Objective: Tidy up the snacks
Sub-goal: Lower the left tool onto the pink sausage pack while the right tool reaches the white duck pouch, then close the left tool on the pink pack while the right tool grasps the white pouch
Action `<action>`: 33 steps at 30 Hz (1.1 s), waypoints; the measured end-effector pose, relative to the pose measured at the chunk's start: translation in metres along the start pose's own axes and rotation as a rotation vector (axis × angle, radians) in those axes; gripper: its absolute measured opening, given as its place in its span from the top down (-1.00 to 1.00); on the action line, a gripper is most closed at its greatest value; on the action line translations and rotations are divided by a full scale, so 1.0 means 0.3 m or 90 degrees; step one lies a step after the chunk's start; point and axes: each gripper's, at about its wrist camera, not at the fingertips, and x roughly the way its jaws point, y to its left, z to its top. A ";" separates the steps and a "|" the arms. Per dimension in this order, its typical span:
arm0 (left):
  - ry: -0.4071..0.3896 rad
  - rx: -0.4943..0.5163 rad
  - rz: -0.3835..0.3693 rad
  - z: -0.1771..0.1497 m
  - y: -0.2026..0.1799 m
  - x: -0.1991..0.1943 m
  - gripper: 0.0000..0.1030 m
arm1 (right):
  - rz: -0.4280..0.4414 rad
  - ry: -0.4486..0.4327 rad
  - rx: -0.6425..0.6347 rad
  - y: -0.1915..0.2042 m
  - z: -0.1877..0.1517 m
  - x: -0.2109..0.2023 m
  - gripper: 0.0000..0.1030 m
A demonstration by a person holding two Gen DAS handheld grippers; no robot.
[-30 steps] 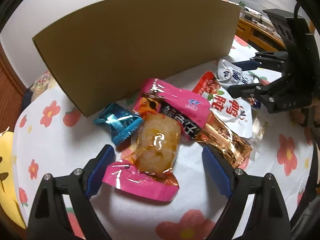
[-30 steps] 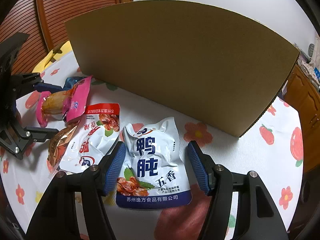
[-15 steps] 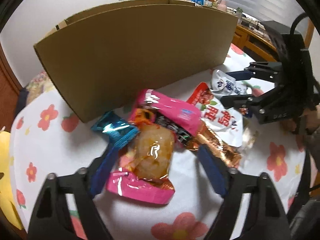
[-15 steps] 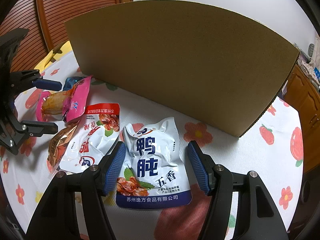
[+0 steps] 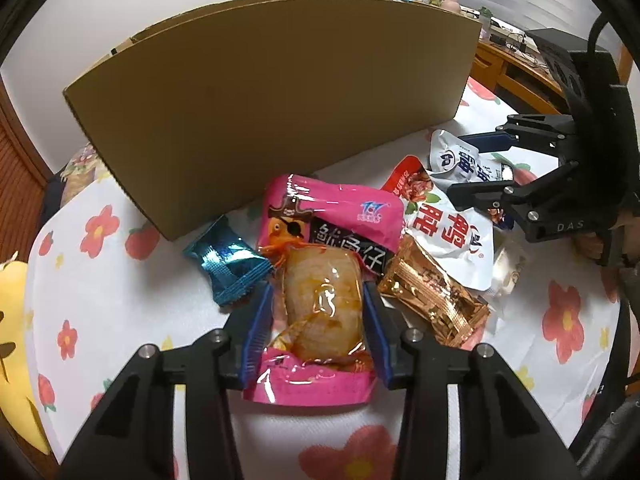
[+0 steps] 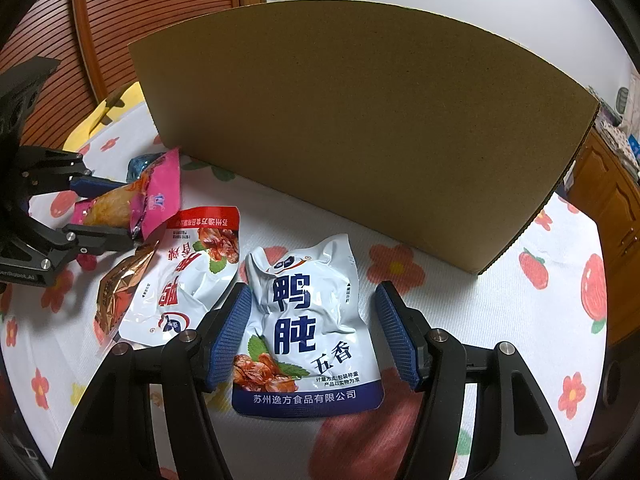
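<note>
My left gripper [image 5: 318, 316] jaws are closing on the pink snack pouch [image 5: 320, 312], lying among the packets before the cardboard box [image 5: 280, 92]. Slick film may slip out (bulge only). Right gripper [image 6: 312, 336] jaws stand open astride the white-and-blue pouch [image 6: 306, 332].

Layout, all relative to the cardboard box [image 6: 360, 128]: it stands at the back of my table [image 6: 520, 320]. Snacks sit in front of it. Duck pouch [image 6: 308, 320] lies flat before the box's middle, between my right gripper [image 6: 314, 334] jaws. Second duck pouch [image 6: 188, 276] overlaps just left of it. Foil pack [image 6: 120, 292] further left. Fish snack pack [image 5: 320, 304] lies before the box's left end, between my left gripper [image 5: 320, 320] jaws. Candy wrapper [image 5: 228, 268] lies beside it, by the box's left corner.
</note>
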 end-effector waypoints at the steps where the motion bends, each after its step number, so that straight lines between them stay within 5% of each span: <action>1: -0.005 -0.002 0.002 -0.005 -0.004 -0.006 0.19 | 0.000 0.000 0.000 0.000 0.000 0.000 -0.26; 14: -0.096 -0.049 0.010 -0.082 -0.043 -0.162 0.20 | -0.001 0.001 0.000 -0.001 -0.001 0.001 -0.27; 29: -0.142 -0.081 -0.002 -0.149 -0.056 -0.239 0.20 | 0.005 0.052 -0.003 0.008 0.018 0.014 -0.50; 33: -0.151 -0.086 -0.003 -0.157 -0.063 -0.266 0.20 | 0.004 0.059 0.004 0.009 0.024 0.013 -0.29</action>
